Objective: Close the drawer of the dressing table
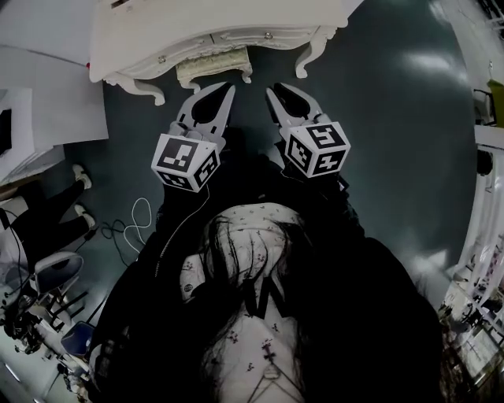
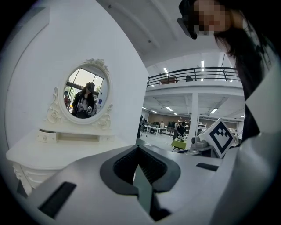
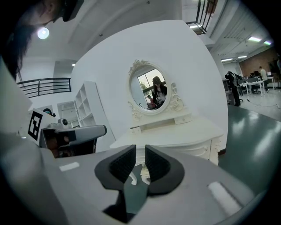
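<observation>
The white dressing table (image 1: 157, 24) stands at the top of the head view, its drawer fronts with small knobs (image 1: 268, 35) looking flush. Its oval mirror (image 2: 85, 94) (image 3: 151, 90) shows in both gripper views. My left gripper (image 1: 220, 90) hangs in the air just short of the table's front, jaws shut and empty; in its own view (image 2: 138, 151) the pads meet at the tip. My right gripper (image 1: 277, 90) hovers beside it, also clear of the table. Its pads (image 3: 140, 160) stand a narrow gap apart with nothing between.
A cushioned stool (image 1: 213, 71) sits under the table between its curved legs (image 1: 311, 59). A white cable (image 1: 138, 216) lies on the dark floor at the left, near a person's shoes (image 1: 79, 177) and a blue chair (image 1: 55, 271). White shelving (image 1: 484, 197) lines the right.
</observation>
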The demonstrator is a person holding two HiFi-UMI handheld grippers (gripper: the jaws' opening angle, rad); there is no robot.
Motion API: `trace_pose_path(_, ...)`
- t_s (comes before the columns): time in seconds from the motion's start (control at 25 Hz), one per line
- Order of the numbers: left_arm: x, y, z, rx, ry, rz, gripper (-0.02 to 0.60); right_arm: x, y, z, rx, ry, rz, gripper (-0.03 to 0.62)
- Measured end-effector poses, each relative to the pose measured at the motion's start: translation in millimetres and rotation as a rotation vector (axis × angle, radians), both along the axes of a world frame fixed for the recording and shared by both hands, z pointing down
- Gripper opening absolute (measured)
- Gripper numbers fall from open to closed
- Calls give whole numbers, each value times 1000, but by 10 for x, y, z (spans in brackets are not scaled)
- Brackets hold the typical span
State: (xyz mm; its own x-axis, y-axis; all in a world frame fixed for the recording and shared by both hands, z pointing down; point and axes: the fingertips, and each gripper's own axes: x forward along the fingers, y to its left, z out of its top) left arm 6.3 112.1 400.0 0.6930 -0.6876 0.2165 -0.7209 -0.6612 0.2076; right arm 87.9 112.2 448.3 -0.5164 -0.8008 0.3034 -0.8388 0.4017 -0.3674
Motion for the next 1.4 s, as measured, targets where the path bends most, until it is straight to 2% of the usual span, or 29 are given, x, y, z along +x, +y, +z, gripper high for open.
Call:
trace_pose_path(0.4,182,397,-58,24,-14,10,0,9,392,-41,32,32,-44,51)
trace_pose_path(0.6,129,571,-50,24,-24,-13,0,-75,535,-43,49,44,-87,49)
trace_pose_path(0.8,105,582,-11,23,-26,-39,0,-111,576,-29,62,66,-122,40)
trace_pose_path(1.4,116,565,-36,22,-37,-23,0,-117,569,-23,66,94,-122,31)
